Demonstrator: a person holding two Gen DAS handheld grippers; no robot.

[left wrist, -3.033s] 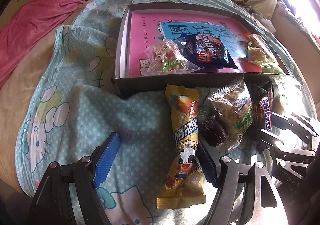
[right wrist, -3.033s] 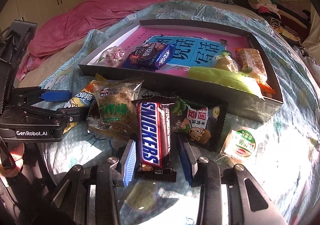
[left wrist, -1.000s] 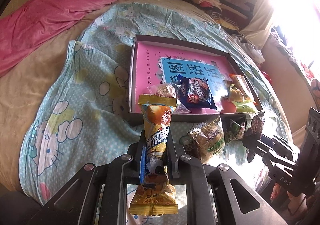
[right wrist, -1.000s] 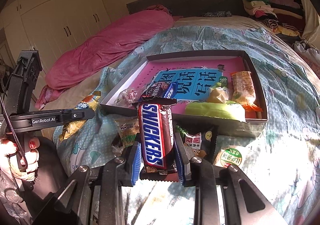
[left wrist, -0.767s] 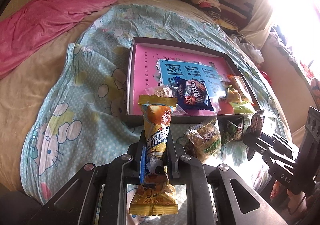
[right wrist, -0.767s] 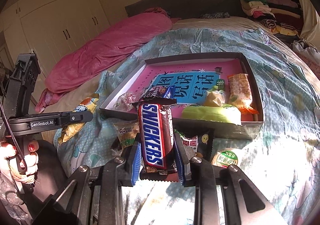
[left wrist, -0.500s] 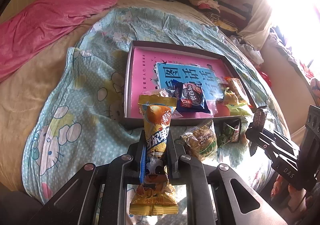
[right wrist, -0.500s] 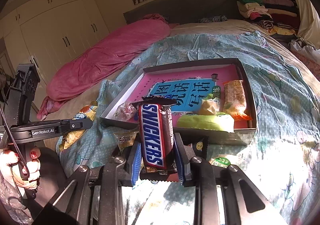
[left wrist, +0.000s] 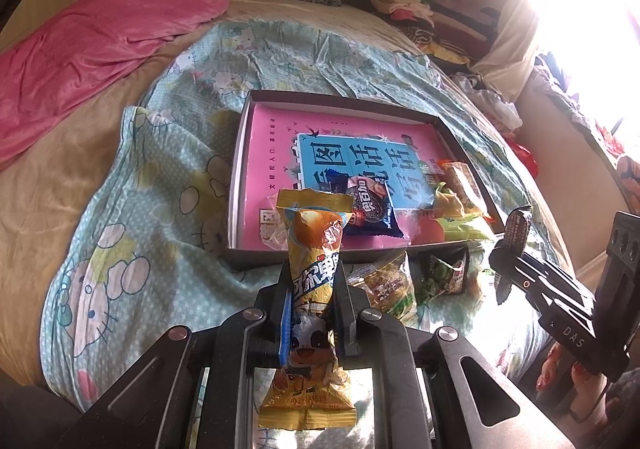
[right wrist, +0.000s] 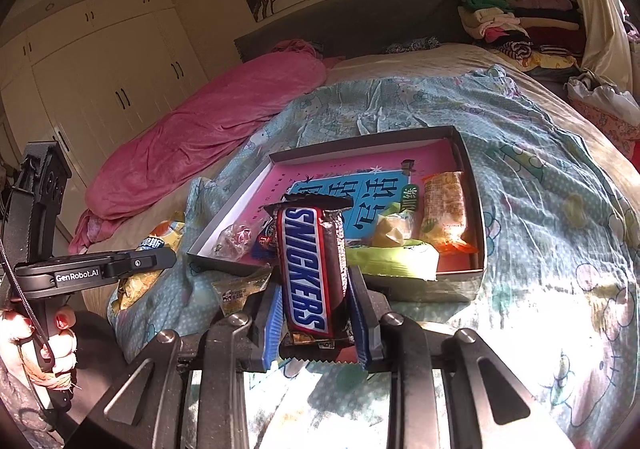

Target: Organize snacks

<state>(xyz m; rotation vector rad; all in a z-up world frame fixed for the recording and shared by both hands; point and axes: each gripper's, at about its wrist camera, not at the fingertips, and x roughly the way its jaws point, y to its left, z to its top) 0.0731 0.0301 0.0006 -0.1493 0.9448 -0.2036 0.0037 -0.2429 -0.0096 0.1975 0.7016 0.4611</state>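
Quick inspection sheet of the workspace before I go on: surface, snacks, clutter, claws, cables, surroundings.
Surface: bed with a cartoon-print sheet; shallow box on it.
Job's things: yellow snack bag in the left claw; Snickers bar in the right claw; several packets already in the box; a clear cake packet and a green packet lie on the sheet before it.
Clutter: nothing seen besides snacks.
Claws: both shut on their snacks, raised off the sheet.
Cables: a cord hangs by the left handle.
Surroundings: pink quilt, wardrobe, folded clothes.
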